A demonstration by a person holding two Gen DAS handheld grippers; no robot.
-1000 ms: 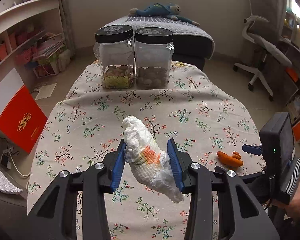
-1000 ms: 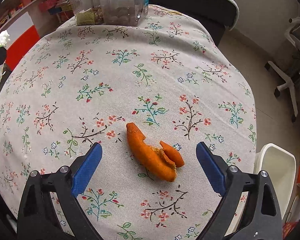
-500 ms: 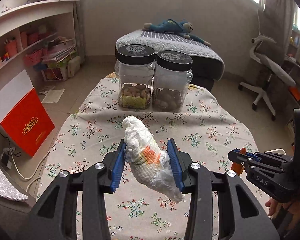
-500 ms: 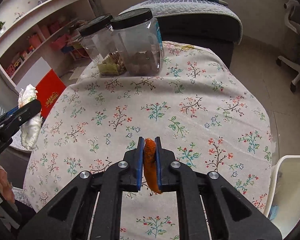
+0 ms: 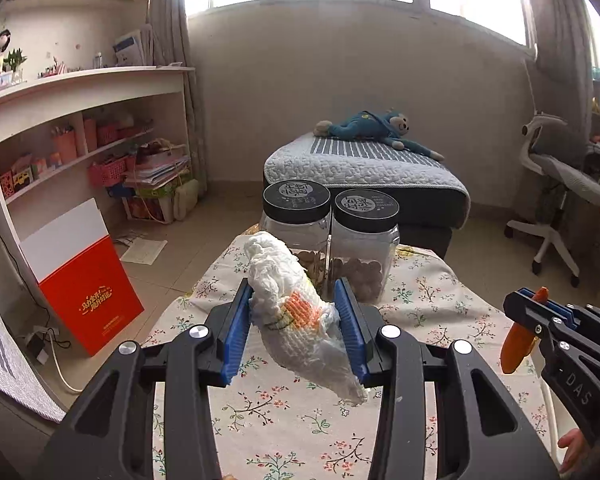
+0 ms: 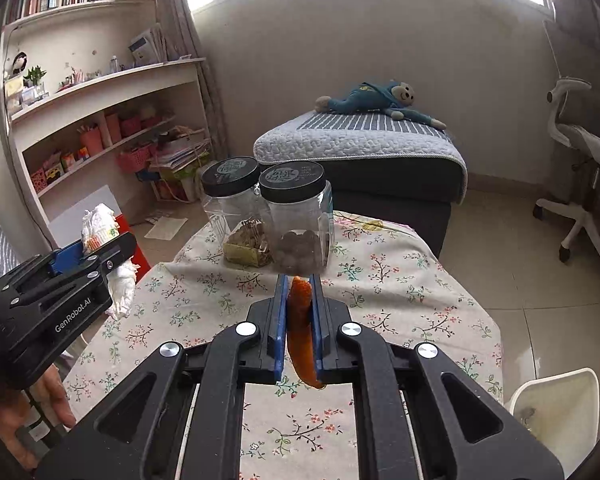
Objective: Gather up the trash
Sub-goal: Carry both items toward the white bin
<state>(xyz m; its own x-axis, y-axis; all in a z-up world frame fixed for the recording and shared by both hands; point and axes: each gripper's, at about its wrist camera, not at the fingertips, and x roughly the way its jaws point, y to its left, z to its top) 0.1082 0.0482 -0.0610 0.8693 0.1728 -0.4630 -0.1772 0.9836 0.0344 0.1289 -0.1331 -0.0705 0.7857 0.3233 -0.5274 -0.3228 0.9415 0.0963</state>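
My left gripper (image 5: pixel 296 312) is shut on a crumpled white wrapper (image 5: pixel 296 312) with an orange patch, held above the floral tablecloth (image 5: pixel 428 308). It also shows at the left of the right wrist view (image 6: pixel 100 236). My right gripper (image 6: pixel 299 308) is shut on an orange peel (image 6: pixel 300 332), held above the table; the peel also shows in the left wrist view (image 5: pixel 518 346). A white bin (image 6: pixel 556 412) stands beside the table at lower right of the right wrist view.
Two clear jars with black lids (image 5: pixel 328 240) stand at the table's far end. Behind are a grey bed with a blue plush toy (image 5: pixel 376 128), shelves (image 5: pixel 80 152) on the left, a red and white box (image 5: pixel 80 276) and an office chair (image 5: pixel 556 184).
The right gripper closed on the orange peel and lifted it off the table. Both grippers rose and tilted up, so the room now fills the views.
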